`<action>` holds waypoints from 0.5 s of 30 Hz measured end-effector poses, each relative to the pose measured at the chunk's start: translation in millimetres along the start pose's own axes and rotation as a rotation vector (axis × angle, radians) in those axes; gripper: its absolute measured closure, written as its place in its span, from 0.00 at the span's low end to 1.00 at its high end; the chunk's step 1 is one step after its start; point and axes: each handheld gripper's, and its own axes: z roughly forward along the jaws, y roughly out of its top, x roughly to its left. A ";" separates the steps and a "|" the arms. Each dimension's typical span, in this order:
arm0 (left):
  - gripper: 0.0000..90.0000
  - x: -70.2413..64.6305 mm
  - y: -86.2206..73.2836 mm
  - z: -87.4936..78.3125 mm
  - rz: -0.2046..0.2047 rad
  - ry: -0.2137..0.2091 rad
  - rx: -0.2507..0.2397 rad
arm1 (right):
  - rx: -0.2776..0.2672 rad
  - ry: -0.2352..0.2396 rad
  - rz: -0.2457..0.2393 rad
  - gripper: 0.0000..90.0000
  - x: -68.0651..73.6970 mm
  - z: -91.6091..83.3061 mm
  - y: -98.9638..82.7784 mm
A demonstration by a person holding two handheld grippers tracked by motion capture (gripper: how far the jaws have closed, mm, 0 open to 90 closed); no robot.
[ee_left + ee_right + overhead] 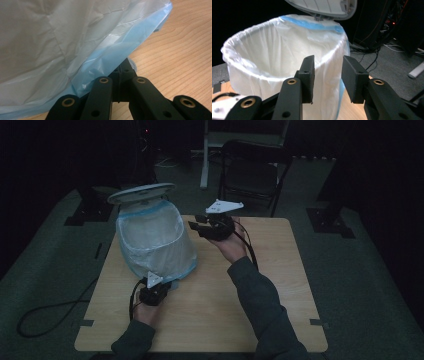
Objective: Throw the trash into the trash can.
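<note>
High view: a small bin (152,237) lined w/ a white-and-blue plastic bag (157,242) is seen on the wooden table (210,315), toward its far-left part, lid (141,193) tipped open behind the rim. All places below are given rel. to the bin.

The left gripper (156,287) is held at the bin's near foot, low on the table. In the left gripper view its jaws are seen drawn together, and the blue hem of the bag (117,47) runs right down to the tips; whether film is actually pinched betw. them can't be told, since the tips are partly hidden.

The right gripper (200,226) is held just right of the bin, near rim height, pointing at it. In the right gripper view its jaws stand apart w/ nothing betw. them, the bag-covered rim (287,50) ahead and not yet touched.

Step judged: the liner is being fitted or adjusted on the bin, lower edge steadied by the left, upper edge approached by the right.

Next move, as judged: right jaws to be brought onto the folded-over film at the rim's right side, then closed on the film only, not the bin wall. A gentle pull is called for, as thin film may tear or slip off the rim.
</note>
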 end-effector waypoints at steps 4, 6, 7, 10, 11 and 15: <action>1.00 0.1 0.0 0.1 -0.002 0.000 -0.001 | 0.005 -0.023 -0.002 0.68 -3.2 -9.1 -11.8; 1.00 0.1 0.0 0.1 -0.002 -0.001 -0.001 | 0.008 -0.029 0.001 0.68 -5.1 -13.7 -17.8; 1.00 0.1 0.0 0.2 -0.003 -0.001 -0.003 | 0.009 -0.033 0.004 0.68 -6.3 -16.0 -20.8; 1.00 0.0 0.0 0.2 -0.004 0.000 -0.003 | 0.010 -0.046 0.010 0.68 -9.5 -21.7 -29.3; 1.00 0.1 0.0 0.1 -0.002 0.000 -0.002 | 0.012 -0.049 0.012 0.67 -10.0 -23.1 -32.1; 1.00 0.2 0.0 -0.1 -0.001 -0.001 0.001 | 0.023 -0.056 0.013 0.67 -10.8 -28.4 -43.5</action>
